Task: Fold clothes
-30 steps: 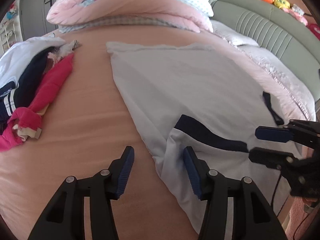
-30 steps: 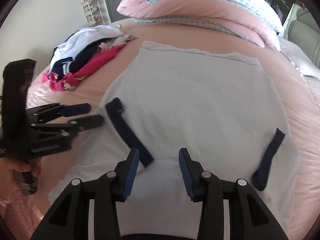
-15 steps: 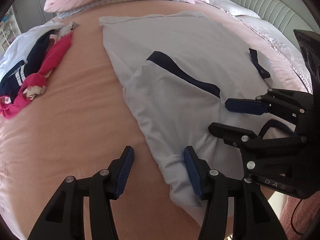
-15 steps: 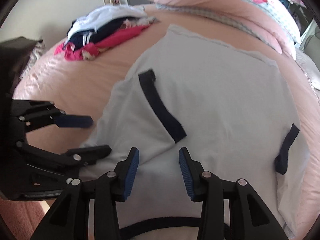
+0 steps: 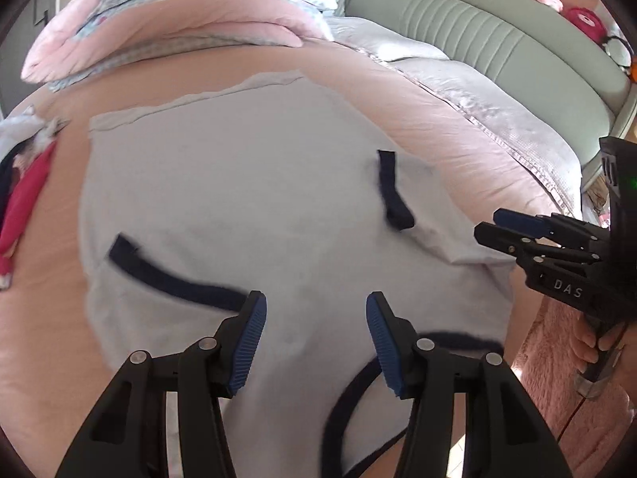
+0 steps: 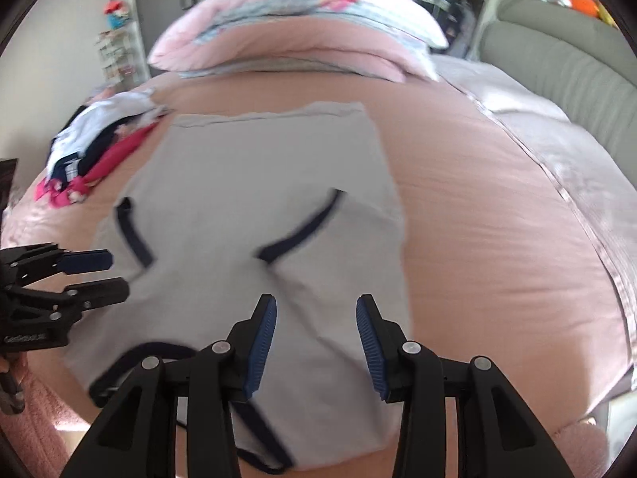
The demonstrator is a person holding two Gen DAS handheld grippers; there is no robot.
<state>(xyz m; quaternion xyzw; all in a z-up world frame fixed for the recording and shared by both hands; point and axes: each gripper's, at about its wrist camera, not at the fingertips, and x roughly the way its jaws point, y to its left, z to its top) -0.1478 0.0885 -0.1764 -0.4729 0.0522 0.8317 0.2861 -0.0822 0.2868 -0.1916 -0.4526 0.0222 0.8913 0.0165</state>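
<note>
A white T-shirt (image 5: 247,199) (image 6: 258,183) with navy trim lies flat on the pink bed, both sleeves folded in over the body. Its navy cuffs (image 5: 171,275) (image 5: 392,191) lie on the white cloth, and the navy collar (image 5: 358,382) (image 6: 131,358) is at the near edge. My left gripper (image 5: 312,330) (image 6: 119,273) hovers open over the collar end with nothing between its fingers. My right gripper (image 6: 316,334) (image 5: 485,222) is open too, just above the shirt's right shoulder area, holding nothing.
A pile of clothes (image 5: 24,199) (image 6: 91,159), red, navy and white, sits at the left of the bed. A folded pink quilt (image 5: 179,20) (image 6: 298,28) lies at the far end. A grey padded headboard (image 5: 497,40) runs along the right. A person's hand (image 5: 593,342) holds the right gripper's handle.
The right sleeve now lies folded in over the shirt body. My left gripper has swung from the shirt's left edge to over its collar end. Both grippers stay open.
</note>
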